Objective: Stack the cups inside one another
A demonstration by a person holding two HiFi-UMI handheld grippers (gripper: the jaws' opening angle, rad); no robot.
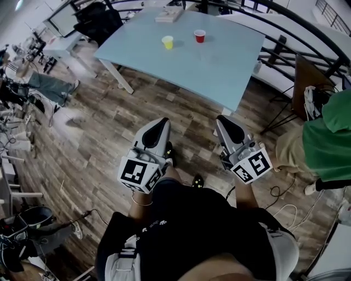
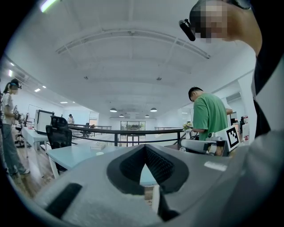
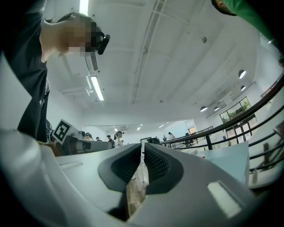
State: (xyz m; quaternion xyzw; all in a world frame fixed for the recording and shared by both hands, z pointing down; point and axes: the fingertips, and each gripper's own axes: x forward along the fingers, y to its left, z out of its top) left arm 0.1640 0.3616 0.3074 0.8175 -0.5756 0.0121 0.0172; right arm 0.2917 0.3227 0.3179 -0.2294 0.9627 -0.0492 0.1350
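A yellow cup [image 1: 168, 41] and a red cup [image 1: 199, 35] stand upright and apart on the far part of a pale blue table [image 1: 219, 77]. Both grippers are held over the wooden floor, well short of the table's near edge. My left gripper [image 1: 159, 124] points toward the table with its jaws together and nothing between them; its own view shows the tips [image 2: 144, 147] meeting. My right gripper [image 1: 222, 119] sits beside it, tilted slightly up, its jaws [image 3: 143, 149] also shut and empty. The cups cannot be made out in either gripper view.
A flat box [image 1: 169, 15] lies at the table's far edge. A black railing [image 1: 296, 22] runs behind and to the right of the table. A person in a green shirt [image 1: 329, 137] stands at the right. A black office chair [image 1: 98, 19] stands at the table's far left.
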